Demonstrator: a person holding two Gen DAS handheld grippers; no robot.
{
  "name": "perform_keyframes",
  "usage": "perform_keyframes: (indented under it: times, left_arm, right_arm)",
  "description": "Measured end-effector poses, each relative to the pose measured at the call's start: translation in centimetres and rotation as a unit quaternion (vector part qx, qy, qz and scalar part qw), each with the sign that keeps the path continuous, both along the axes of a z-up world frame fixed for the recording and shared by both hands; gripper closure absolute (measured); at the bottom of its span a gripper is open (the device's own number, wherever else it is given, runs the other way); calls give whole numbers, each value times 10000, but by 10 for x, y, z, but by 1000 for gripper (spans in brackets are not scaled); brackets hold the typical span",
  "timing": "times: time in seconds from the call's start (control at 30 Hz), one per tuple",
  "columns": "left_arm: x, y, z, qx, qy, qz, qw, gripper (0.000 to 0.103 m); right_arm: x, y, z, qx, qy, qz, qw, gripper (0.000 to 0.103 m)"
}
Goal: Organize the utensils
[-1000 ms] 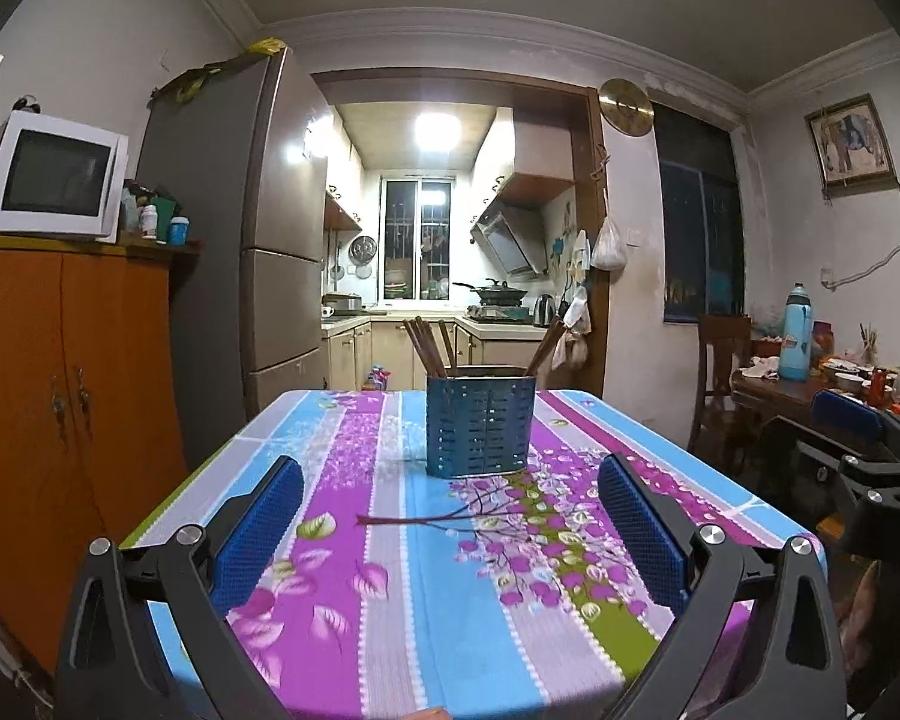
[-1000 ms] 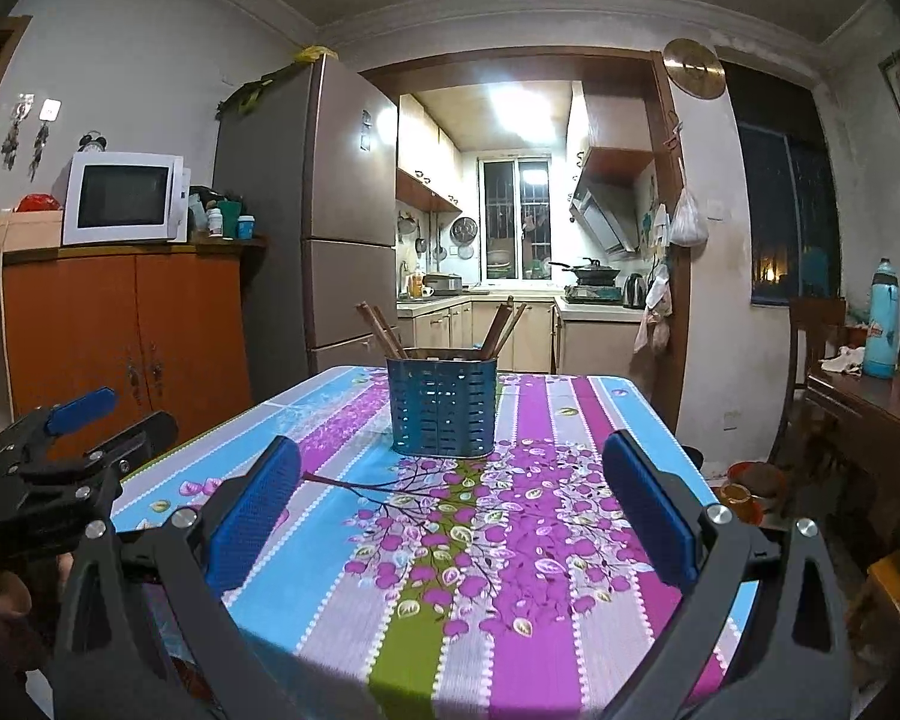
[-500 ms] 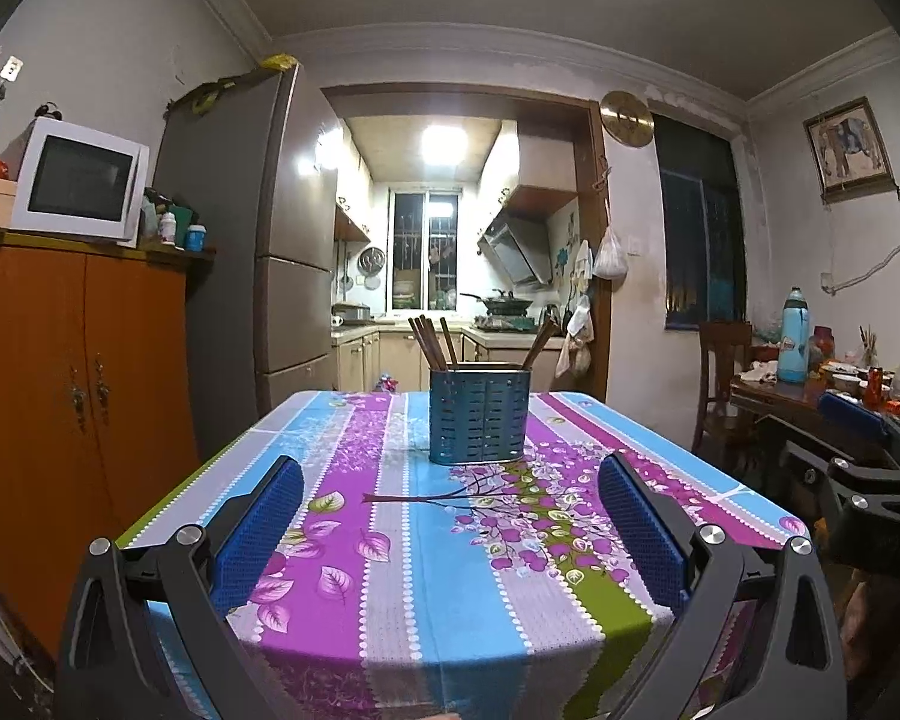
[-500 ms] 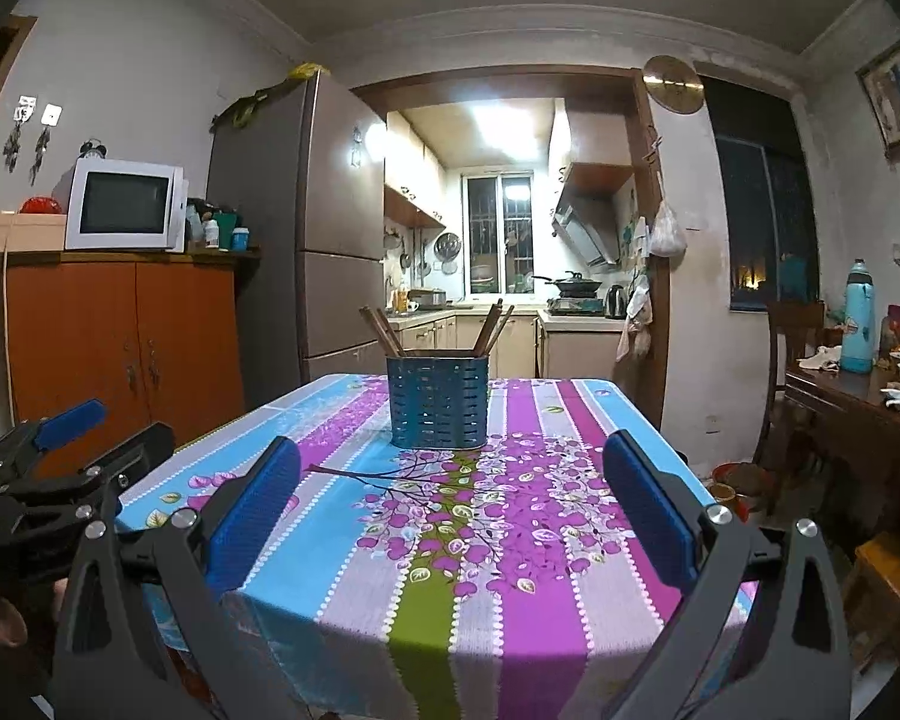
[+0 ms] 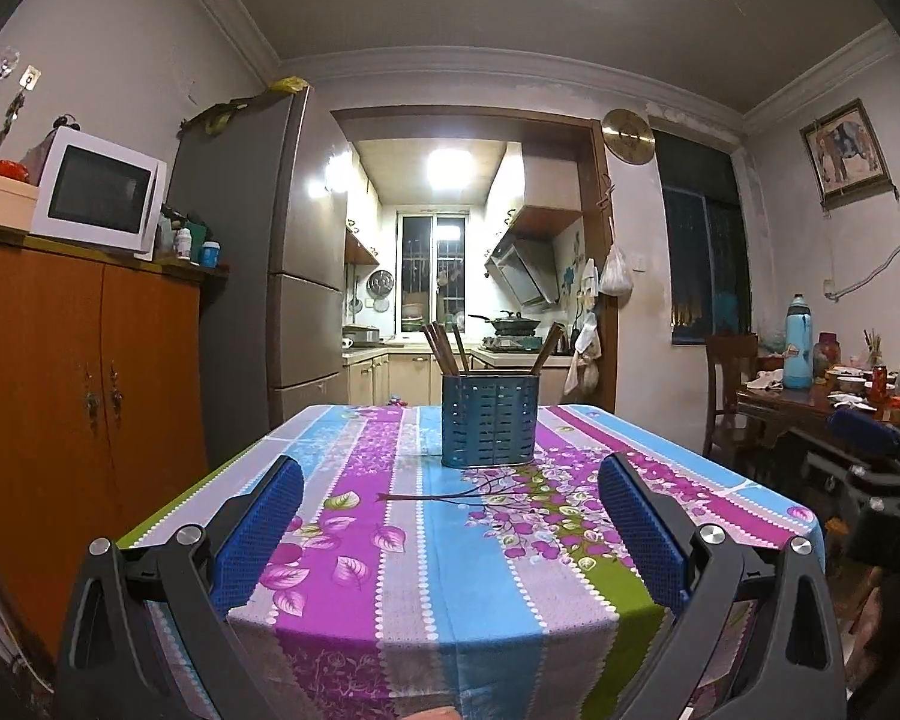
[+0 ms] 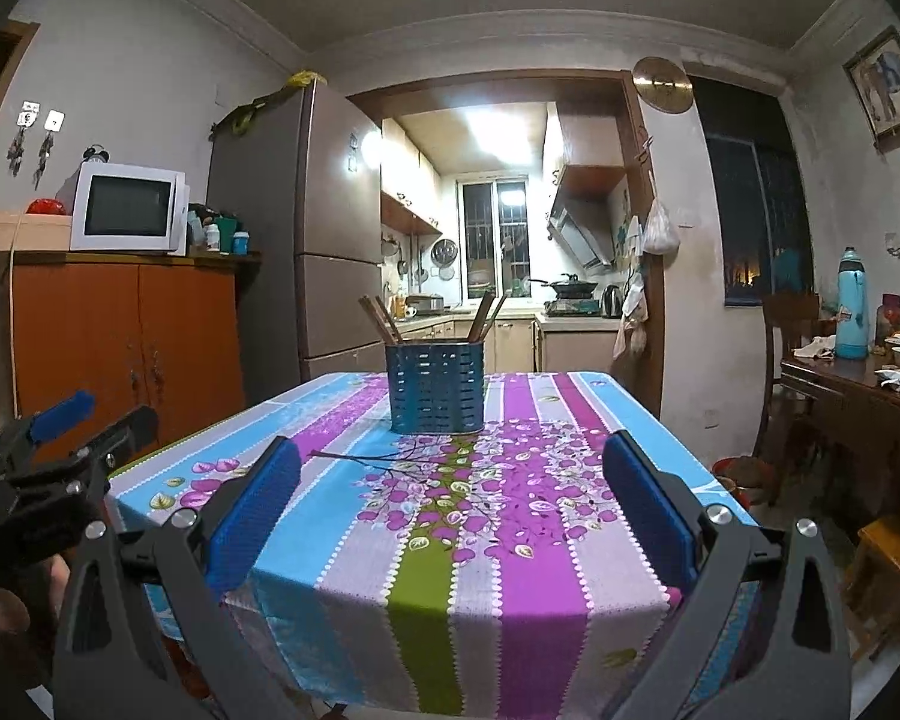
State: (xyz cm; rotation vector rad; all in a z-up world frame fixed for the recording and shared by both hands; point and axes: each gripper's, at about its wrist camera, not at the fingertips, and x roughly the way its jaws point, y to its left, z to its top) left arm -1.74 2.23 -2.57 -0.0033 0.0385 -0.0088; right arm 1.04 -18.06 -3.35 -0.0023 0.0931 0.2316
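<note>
Left gripper (image 5: 450, 531): spread wide, nothing between the blue pads (image 5: 258, 531), held off the near edge of the table (image 5: 720, 492). Right gripper (image 6: 450, 516): likewise spread and empty, off the same near edge. Blue perforated utensil holder (image 5: 489, 420): upright near the far edge of the striped floral tablecloth (image 6: 528, 546), roughly mid-width, well apart from both grippers. Wooden chopsticks (image 5: 444, 348): standing tilted inside the holder, grouped at its left and right ends.
</note>
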Motion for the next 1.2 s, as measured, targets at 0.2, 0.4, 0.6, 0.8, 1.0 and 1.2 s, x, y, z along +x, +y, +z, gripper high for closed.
perform_keyframes:
  times: [0.2,0.4,0.6,0.8,1.0,1.2]
  left_arm:
    - [-7,-6,-9,108,-191,-15,9998,5]
    - [-7,-9,-12,157,-197,21,9997,5]
    - [-7,-7,-13,136,-221,35,9997,5]
    - [-3,-7,-12,120,-176,44,9998,5]
    - [0,-5,-14,109,-132,53,9998,5]
    - [5,-3,-16,95,-53,95,9999,5]
  right_arm:
    - [-4,0,-6,-70,-213,-9,9997,6]
    - [-3,2,-14,-52,-211,-17,9998,6]
    - [1,3,-14,-37,-203,-87,9997,6]
    - [2,4,-15,-41,-185,-122,9997,6]
    - [3,5,-14,-42,-150,-101,9998,6]
    - [3,7,-13,-44,-140,-68,9999,6]
